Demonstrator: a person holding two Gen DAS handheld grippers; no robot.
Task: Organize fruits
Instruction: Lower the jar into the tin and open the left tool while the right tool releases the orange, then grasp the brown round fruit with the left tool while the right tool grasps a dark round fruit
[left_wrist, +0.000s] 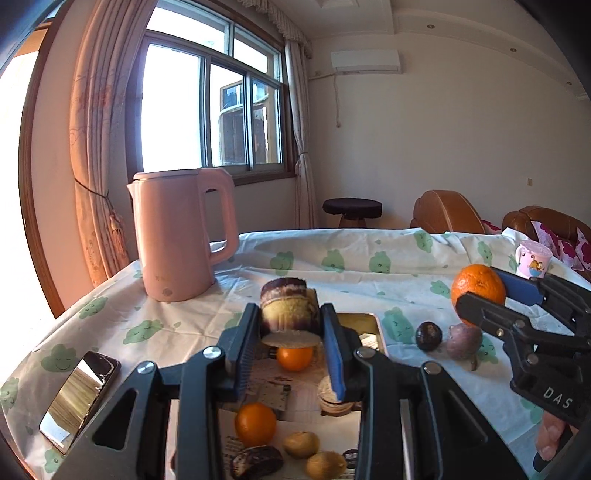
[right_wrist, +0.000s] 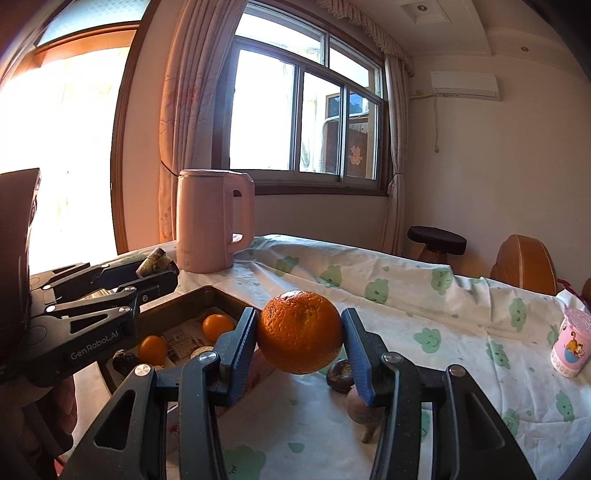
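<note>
The left gripper (left_wrist: 290, 325) has its fingers closed on a piece of sugarcane (left_wrist: 286, 304), held above the metal tray (right_wrist: 192, 301) of small oranges (left_wrist: 255, 424). The right gripper (right_wrist: 300, 332) clamps a large orange (right_wrist: 300, 331) above the counter (left_wrist: 351, 273), just right of the tray.

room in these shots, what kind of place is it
Most likely a living room in a home. A table under a printed tablecloth carries a pink electric kettle and a child's mug. Behind it are a brown leather sofa, a curtained window and a wall air conditioner.
</note>
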